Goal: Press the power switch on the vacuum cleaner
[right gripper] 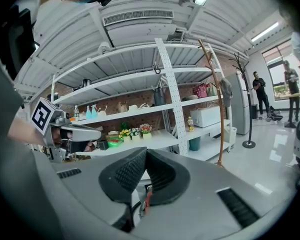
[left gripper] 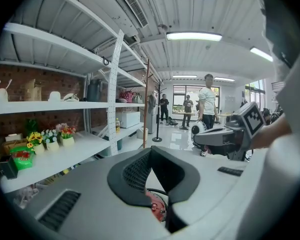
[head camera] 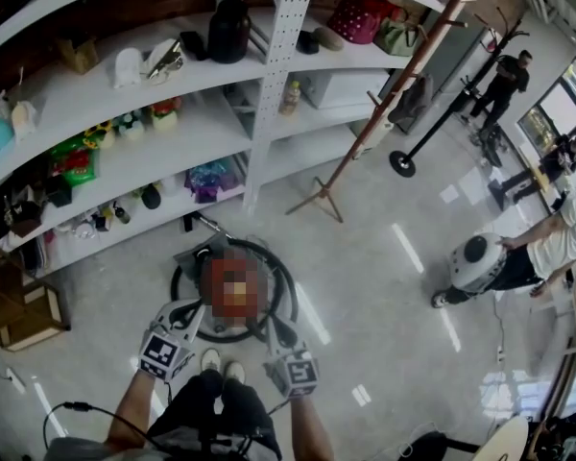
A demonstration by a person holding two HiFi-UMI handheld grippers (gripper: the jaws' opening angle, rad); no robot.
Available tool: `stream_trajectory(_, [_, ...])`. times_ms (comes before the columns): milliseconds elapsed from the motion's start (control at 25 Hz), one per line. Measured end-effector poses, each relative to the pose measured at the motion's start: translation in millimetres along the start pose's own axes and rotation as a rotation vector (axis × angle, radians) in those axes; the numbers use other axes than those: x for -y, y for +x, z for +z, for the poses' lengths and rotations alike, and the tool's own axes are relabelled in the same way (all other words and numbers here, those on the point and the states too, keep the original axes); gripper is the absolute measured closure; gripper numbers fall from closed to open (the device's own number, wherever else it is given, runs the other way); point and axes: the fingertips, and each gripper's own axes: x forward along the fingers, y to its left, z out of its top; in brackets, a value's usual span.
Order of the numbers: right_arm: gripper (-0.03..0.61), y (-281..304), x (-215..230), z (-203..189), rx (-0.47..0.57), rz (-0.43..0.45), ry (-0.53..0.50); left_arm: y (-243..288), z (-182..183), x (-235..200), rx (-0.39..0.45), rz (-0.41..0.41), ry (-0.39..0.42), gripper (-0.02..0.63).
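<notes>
The vacuum cleaner [head camera: 194, 259] sits on the floor just ahead of the person's feet, ringed by its black hose [head camera: 286, 286]; a mosaic patch covers most of its top, so no switch shows. My left gripper [head camera: 200, 311] hovers over its near left side and my right gripper [head camera: 272, 327] over its near right side. Both are shut with nothing held. In the left gripper view the pads [left gripper: 135, 171] meet, and a red part of the vacuum cleaner [left gripper: 156, 204] shows below them. The right gripper view shows its pads [right gripper: 130, 171] closed the same way.
White shelving [head camera: 154, 152] with plants, bottles and bags runs along the far left. A leaning coat stand [head camera: 365, 133] is beyond the vacuum. A person with a round white machine [head camera: 475, 262] is at right. A wooden crate [head camera: 19, 310] stands at left; a cable [head camera: 77, 409] lies nearby.
</notes>
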Motion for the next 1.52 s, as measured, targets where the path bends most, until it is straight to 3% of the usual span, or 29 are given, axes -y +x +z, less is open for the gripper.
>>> stream_trajectory(600, [0.568, -14.2, -6.0, 52.0, 0.051, -0.029, 0.023, -13.0, 52.5, -4.8, 0.055, -0.001, 0.051, 0.62])
stream_trajectory(1520, [0.568, -51.8, -12.7, 104.0, 0.156, -0.041, -0.051, -46.8, 102.4, 1.2, 0.141, 0.027, 0.124, 0.62])
